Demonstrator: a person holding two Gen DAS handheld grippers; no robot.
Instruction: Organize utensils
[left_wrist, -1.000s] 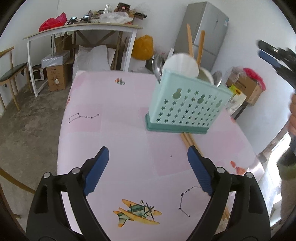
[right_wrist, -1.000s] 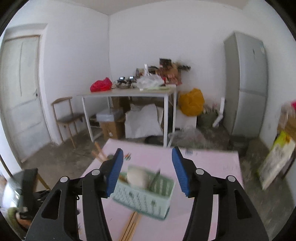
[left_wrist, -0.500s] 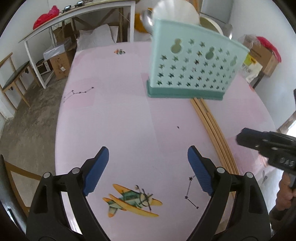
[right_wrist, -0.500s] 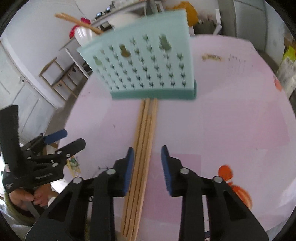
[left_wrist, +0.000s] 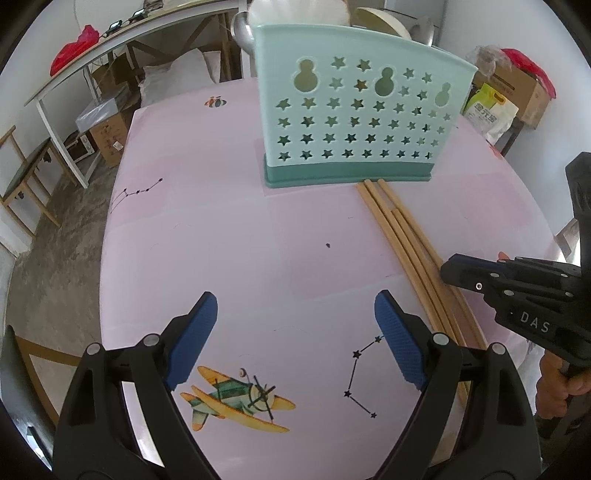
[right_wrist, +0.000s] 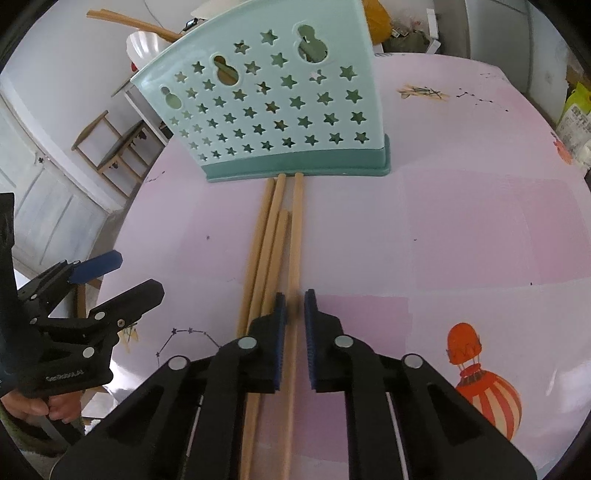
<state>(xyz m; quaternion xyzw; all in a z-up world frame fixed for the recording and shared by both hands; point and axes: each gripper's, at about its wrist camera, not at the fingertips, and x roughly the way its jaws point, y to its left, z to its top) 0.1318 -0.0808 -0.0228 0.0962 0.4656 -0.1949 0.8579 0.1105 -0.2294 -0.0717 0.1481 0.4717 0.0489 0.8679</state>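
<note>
A mint-green utensil holder (left_wrist: 354, 118) with star holes stands on the pink table (left_wrist: 221, 229); it also shows in the right wrist view (right_wrist: 273, 110), with a white spoon and wooden sticks in it. Several wooden chopsticks (right_wrist: 273, 243) lie flat on the table in front of it; they also show in the left wrist view (left_wrist: 406, 243). My right gripper (right_wrist: 294, 306) is low over the chopsticks, jaws nearly closed around the rightmost chopstick (right_wrist: 295, 229) with small gaps. My left gripper (left_wrist: 295, 325) is wide open and empty above the table.
The right gripper shows in the left wrist view (left_wrist: 517, 295) at the right edge. The left gripper shows in the right wrist view (right_wrist: 92, 295) at the left. A white side table (left_wrist: 122, 40) with clutter, boxes and a chair (right_wrist: 110, 147) stand beyond the table.
My right gripper dropped from room height to the table and narrowed its jaws around one chopstick. My left gripper moved closer to the holder and stayed open.
</note>
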